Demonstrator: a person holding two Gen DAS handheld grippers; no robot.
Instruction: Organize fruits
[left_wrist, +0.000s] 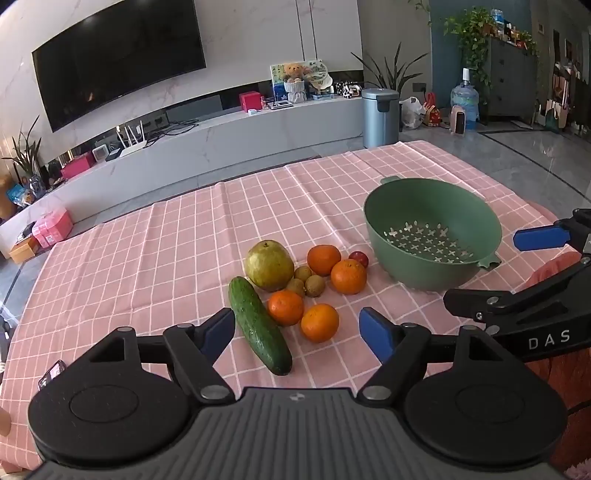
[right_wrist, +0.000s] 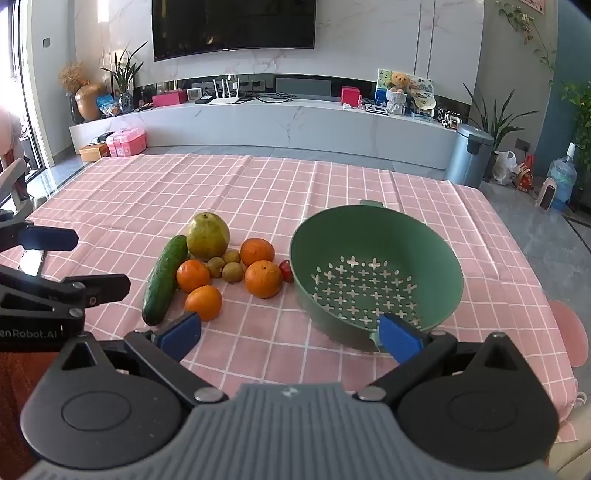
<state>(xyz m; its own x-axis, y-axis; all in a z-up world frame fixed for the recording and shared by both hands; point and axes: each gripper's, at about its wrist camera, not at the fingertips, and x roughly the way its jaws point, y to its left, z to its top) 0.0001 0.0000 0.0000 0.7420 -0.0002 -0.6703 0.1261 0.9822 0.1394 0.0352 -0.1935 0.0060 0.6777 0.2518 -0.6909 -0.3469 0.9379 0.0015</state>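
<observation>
Green colander (right_wrist: 376, 273) stood empty toward the table's right edge, fruits (right_wrist: 236, 266) lay in a heap on the pink cloth (right_wrist: 332, 184) just beside it, left gripper (left_wrist: 297, 332) and right gripper (right_wrist: 290, 336) both spread wide, grasping nothing.

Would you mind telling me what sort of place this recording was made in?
Most likely a home living room: a large wall-mounted TV hangs above a long marble media shelf, houseplants stand around, and a table with a pink checked cloth holds fruit.

Fruit pile (right_wrist: 221, 266) on cloth, beside empty green colander (right_wrist: 376, 273)
</observation>
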